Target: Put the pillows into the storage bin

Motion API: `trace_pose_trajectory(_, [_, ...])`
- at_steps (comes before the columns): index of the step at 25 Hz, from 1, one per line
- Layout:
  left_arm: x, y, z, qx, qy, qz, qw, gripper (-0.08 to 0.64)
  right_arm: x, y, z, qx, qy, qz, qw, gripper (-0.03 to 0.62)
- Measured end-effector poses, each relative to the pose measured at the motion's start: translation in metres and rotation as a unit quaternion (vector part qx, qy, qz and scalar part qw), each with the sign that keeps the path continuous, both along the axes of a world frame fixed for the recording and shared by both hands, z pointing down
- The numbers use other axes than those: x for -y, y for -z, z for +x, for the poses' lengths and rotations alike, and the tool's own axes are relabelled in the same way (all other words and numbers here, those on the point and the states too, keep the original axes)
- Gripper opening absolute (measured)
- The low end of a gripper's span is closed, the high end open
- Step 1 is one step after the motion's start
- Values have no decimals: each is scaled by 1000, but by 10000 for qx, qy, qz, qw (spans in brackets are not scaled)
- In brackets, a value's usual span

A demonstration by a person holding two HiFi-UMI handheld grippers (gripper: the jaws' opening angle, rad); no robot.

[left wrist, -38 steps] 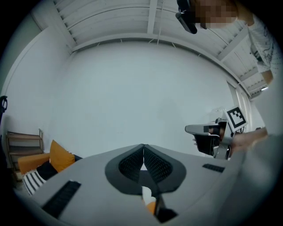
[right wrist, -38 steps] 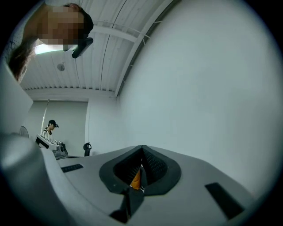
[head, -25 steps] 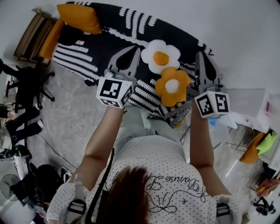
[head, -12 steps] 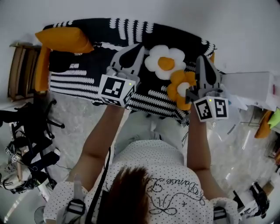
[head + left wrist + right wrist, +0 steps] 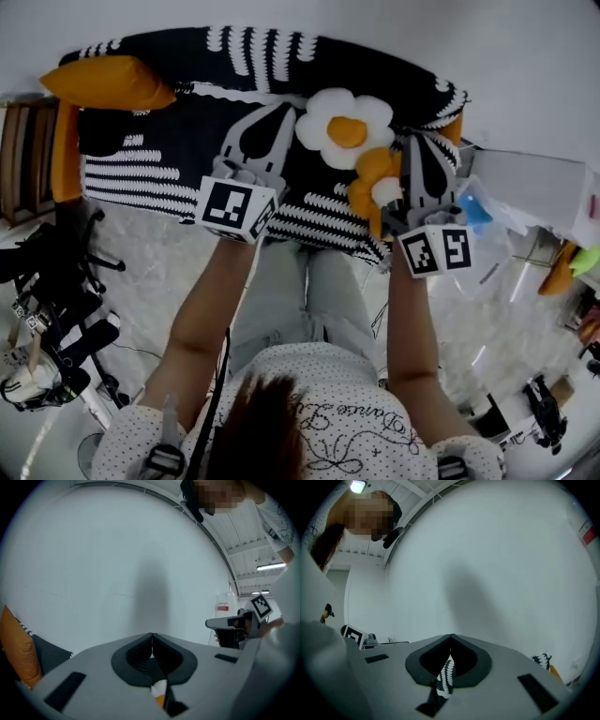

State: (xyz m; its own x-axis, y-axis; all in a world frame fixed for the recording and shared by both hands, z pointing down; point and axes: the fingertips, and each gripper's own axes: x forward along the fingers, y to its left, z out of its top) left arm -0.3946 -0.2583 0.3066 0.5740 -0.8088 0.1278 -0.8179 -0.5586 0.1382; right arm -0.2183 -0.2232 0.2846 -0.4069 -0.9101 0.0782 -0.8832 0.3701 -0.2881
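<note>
Against the plain white wall [image 5: 525, 75] stands a sofa [image 5: 281, 56] under a black cover with white stripes. On its seat, right of the middle, lies a white flower pillow [image 5: 342, 127] with an orange centre. An orange flower pillow [image 5: 375, 183] with a white centre sits just beside it, nearer the front edge. At the sofa's left end a plain orange pillow [image 5: 108, 82] lies on the arm, with a long orange cushion [image 5: 66, 155] below it.

The person stands at the front of the sofa with both arms stretched out over the seat. The left gripper [image 5: 281, 111] hovers over the dark cover, just left of the white flower pillow. Its fingers [image 5: 136, 656] are pressed together and pinch nothing; only a sliver of white and orange shows through the gap behind the tips. The right gripper [image 5: 419, 145] sits close against the right side of the orange flower pillow. Its fingers [image 5: 466, 660] are also pressed together on nothing, with striped cover showing in the gap behind them. Both point at the wall.

A black office chair [image 5: 56, 272] stands on the grey floor [image 5: 141, 281] to the left.
</note>
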Motion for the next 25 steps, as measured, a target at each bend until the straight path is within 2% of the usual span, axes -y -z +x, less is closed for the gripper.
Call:
trace_pose_trajectory(7, [34,-83,12,-23,390,-296,9988,5,42,-91,12,51,281,-312,9991,15])
trace_pose_trajectory(20, [78,-257,18,289,422,-875,9948,5,104,-305,39,-92,24,-1136,9935,64])
trace_pose_trajectory(25, [76,-302,29,290,348,-1069,9932,5,105,-361,33,-452,96,-1436,9886,106])
